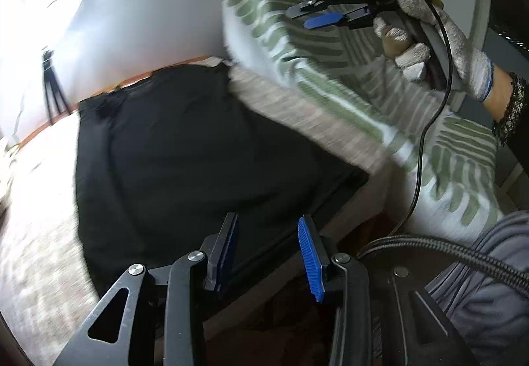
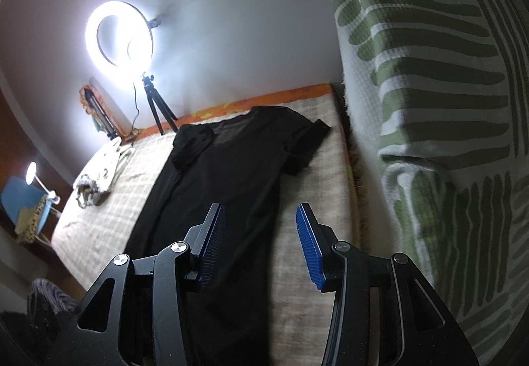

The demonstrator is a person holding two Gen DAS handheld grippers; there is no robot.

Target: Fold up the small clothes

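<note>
A black T-shirt lies spread flat on the beige checked bed cover, with its short sleeves at the far end. My left gripper hovers open over the shirt's near edge, with nothing between its blue pads. In the right wrist view my right gripper is open above the shirt's lower right part and holds nothing. The left wrist view also shows the right gripper up at the top right, held by a gloved hand in front of the cushions.
Green-and-white striped cushions stand along the bed's right side. A ring light on a tripod stands at the far end. A pale cloth heap lies at the left. A black cable hangs from the right gripper.
</note>
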